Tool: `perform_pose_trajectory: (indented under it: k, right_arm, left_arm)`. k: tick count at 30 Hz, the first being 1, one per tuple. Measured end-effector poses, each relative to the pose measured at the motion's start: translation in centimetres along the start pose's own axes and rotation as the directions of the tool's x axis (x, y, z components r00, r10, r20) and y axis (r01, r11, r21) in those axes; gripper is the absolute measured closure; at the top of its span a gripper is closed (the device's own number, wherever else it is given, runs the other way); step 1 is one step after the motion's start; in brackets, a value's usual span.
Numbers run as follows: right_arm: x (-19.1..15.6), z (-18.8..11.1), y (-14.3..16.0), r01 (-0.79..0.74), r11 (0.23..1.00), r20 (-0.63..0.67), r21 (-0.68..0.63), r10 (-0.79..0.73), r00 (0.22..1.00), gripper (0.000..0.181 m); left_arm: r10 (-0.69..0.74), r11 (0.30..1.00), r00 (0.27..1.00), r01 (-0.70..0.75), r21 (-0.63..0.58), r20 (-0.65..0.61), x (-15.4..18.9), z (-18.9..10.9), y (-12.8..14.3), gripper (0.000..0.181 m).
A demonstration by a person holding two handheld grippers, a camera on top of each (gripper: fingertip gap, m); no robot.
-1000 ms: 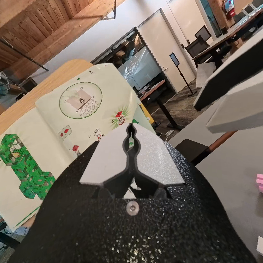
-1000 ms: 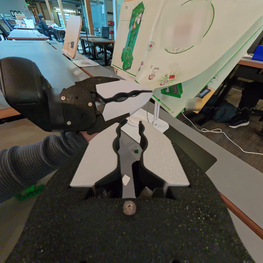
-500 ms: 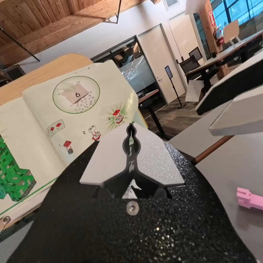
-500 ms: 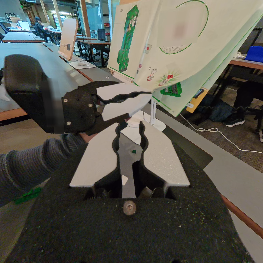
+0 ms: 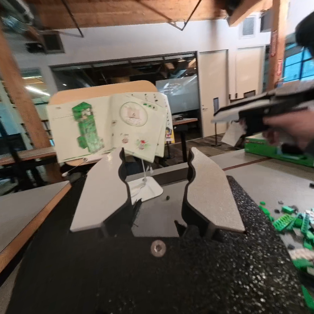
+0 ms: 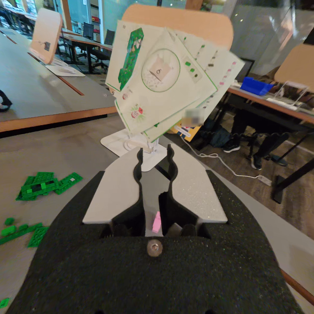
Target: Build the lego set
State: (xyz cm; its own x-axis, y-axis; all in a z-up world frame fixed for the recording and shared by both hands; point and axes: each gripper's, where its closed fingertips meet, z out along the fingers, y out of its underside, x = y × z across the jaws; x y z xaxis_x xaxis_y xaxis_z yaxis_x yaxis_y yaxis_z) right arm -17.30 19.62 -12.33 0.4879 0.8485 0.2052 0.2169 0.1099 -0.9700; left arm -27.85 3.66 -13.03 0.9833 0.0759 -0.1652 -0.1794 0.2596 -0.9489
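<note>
Left wrist view looks across a grey tabletop with a wood edge [image 5: 34, 200] in an open office with a timber ceiling and glass-walled rooms. Loose green lego pieces [image 5: 287, 220] lie scattered at the near right. An open pale-green instruction booklet [image 5: 108, 129] rests upright on a white stand [image 5: 146, 188] at the far edge, its pages fanned. A small pink lego brick [image 6: 156, 221] lies on the table between the right gripper's [image 6: 154, 149] fingers, untouched. Half a second earlier the left gripper [image 5: 156, 151] pinched the booklet page; now its jaws are spread wide and empty. The right gripper's jaws are parted, holding nothing.
</note>
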Motion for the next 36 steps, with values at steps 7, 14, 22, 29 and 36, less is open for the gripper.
perform_pose_trajectory:
  k: [7, 14, 22, 29, 36]
  right_arm:
    - [-4.0, -8.7, -0.7, -0.004, 1.000, 0.089, 0.017, 0.003, 0.996, 0.145]
    - [-2.3, -22.5, 4.9, 0.117, 0.987, -0.006, -0.111, -0.118, 0.993, 0.146]
    - [10.1, -40.6, 11.5, 0.029, 0.950, -0.494, -0.311, -0.188, 0.849, 0.146]
    - [20.6, -58.8, 15.3, -0.214, 0.896, -0.863, -0.389, -0.273, 0.425, 0.117]
    - [23.4, -60.0, 21.7, -0.404, 0.837, -0.851, -0.370, -0.130, 0.509, 0.141]
  left_arm:
    - [0.147, 0.989, 0.989, -0.147, 0.020, -0.003, 3.4, -4.4, 3.0, 0.120]
    - [0.043, 0.999, 0.999, -0.043, 0.029, -0.003, 3.8, -4.9, 5.7, 0.129]
    - [0.018, 1.000, 0.999, -0.018, -0.009, 0.036, 2.4, -5.4, 6.8, 0.132]
    - [0.021, 0.999, 0.998, -0.019, -0.026, 0.056, 2.1, -5.5, 7.1, 0.136]
    - [0.009, 0.999, 0.994, -0.003, -0.051, 0.112, 1.1, -5.7, 7.6, 0.138]
